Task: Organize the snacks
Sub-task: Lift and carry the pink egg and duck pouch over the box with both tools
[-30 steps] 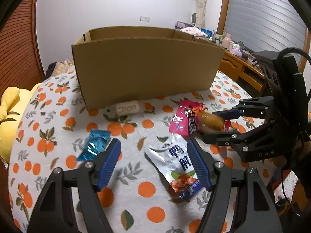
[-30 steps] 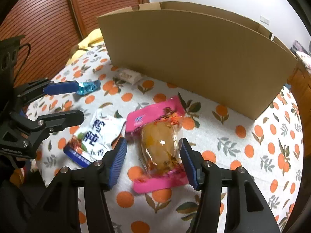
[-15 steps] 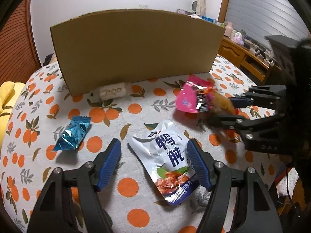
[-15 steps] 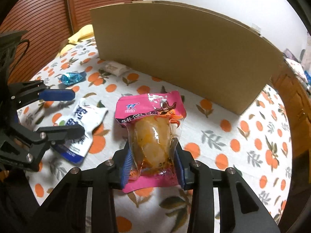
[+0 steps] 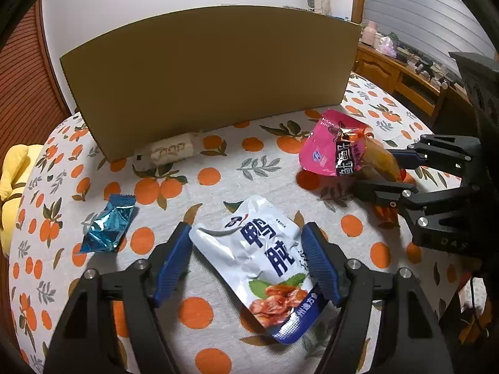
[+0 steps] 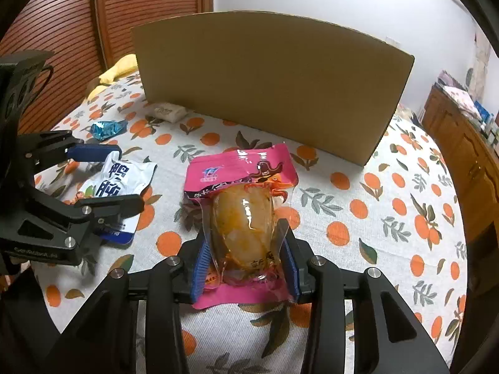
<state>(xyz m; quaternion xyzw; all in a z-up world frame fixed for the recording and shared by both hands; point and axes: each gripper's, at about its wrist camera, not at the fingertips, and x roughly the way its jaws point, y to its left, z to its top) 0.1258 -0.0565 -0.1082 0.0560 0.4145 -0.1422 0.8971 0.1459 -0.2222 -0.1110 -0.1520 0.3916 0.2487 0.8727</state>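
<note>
A pink snack packet [image 6: 240, 180] with a yellow-brown piece inside is held up off the orange-print tablecloth. My right gripper [image 6: 244, 237] grips its lower part, and its blue pads press both sides while the jaws ease slightly wider. In the left wrist view the same pink packet [image 5: 330, 152] and right gripper [image 5: 377, 171] are at the right. A white foil packet [image 5: 265, 255] with blue characters lies flat on the cloth. My left gripper [image 5: 246, 233] is open, with a pad on either side of that packet. The right wrist view has the left gripper [image 6: 124, 176] and white packet [image 6: 115, 180] at its left.
A tall cardboard box [image 5: 212, 71] stands across the back of the table. A small white wrapped snack [image 5: 170, 152] lies at its base. A blue foil candy [image 5: 107, 227] lies at the left. A yellow cushion [image 5: 12, 168] sits past the table's left edge, a wooden cabinet [image 6: 461, 143] at the right.
My right gripper closed on the pink packet and raised it off the cloth. My left gripper sank and moved forward until its fingers straddled the white packet.
</note>
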